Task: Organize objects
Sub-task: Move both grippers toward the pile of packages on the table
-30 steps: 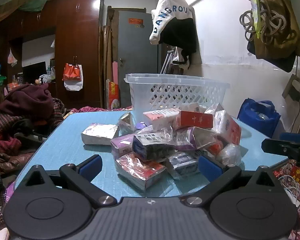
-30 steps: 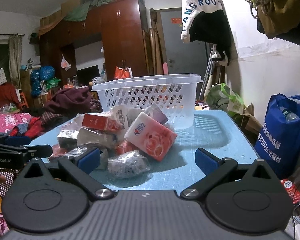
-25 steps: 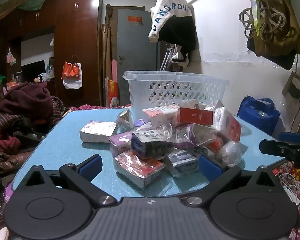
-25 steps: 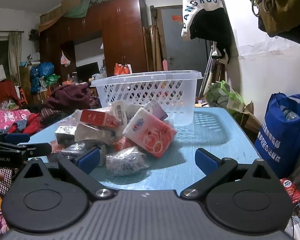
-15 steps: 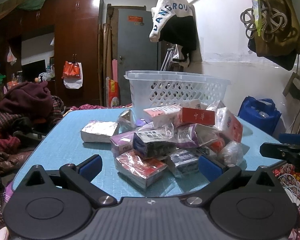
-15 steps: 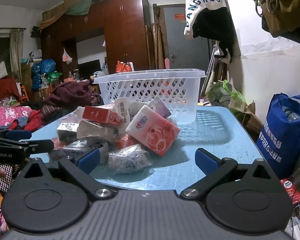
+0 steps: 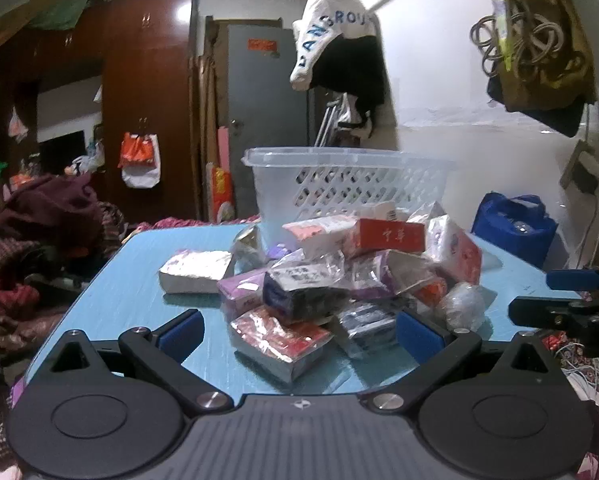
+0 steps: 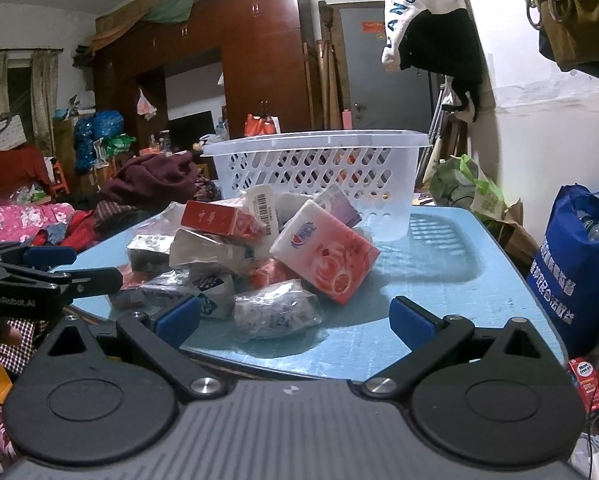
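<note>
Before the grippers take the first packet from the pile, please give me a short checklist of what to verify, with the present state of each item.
1. Left gripper open and holding nothing: ok.
2. Right gripper open and holding nothing: ok.
3. White perforated plastic basket upright behind the pile of wrapped packets, open top free: ok.
4. Basket has room inside: cannot tell, only vague colours show through the holes.
5. A packet free to grasp alone: ok, the red foil-wrapped packet lies at the pile's front between the left fingers.
6. Pile stable: not ok, the pink rose-printed tissue pack leans tilted on others.
</note>
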`<action>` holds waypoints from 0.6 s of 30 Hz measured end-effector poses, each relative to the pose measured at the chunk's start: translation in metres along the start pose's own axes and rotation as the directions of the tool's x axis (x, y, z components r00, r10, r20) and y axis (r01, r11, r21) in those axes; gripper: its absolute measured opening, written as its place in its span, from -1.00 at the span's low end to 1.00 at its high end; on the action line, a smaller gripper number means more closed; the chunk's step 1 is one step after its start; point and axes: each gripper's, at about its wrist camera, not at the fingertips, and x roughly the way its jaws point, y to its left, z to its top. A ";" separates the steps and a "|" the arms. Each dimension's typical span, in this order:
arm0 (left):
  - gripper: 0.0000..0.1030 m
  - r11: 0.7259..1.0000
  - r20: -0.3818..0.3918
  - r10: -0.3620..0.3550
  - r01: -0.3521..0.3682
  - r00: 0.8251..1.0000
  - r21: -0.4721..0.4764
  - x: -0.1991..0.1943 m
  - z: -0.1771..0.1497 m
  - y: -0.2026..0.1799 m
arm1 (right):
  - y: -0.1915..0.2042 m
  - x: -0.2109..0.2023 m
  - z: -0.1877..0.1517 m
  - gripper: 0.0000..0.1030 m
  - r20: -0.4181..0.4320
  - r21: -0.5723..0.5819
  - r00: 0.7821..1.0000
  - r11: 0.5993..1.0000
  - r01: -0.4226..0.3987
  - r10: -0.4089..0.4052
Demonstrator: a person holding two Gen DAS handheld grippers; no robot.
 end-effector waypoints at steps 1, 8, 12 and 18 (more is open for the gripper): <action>1.00 1.000 0.002 -0.010 0.010 1.000 -0.003 0.000 0.000 0.001 | 0.000 0.000 0.000 1.00 -0.002 -0.001 1.000 1.000 -0.001 0.001; 0.97 0.999 0.009 -0.034 0.034 0.999 -0.018 0.002 0.000 0.010 | 0.002 0.002 0.000 1.00 -0.005 -0.001 1.000 1.000 -0.008 0.008; 0.95 0.998 0.012 -0.052 0.053 0.999 -0.033 0.002 0.003 0.015 | 0.003 0.002 0.001 1.00 -0.001 0.000 1.000 1.000 -0.014 0.014; 0.95 0.998 0.033 -0.049 0.050 0.998 -0.028 0.000 0.005 0.018 | 0.005 0.002 0.003 1.00 0.000 0.000 1.000 1.000 -0.019 0.019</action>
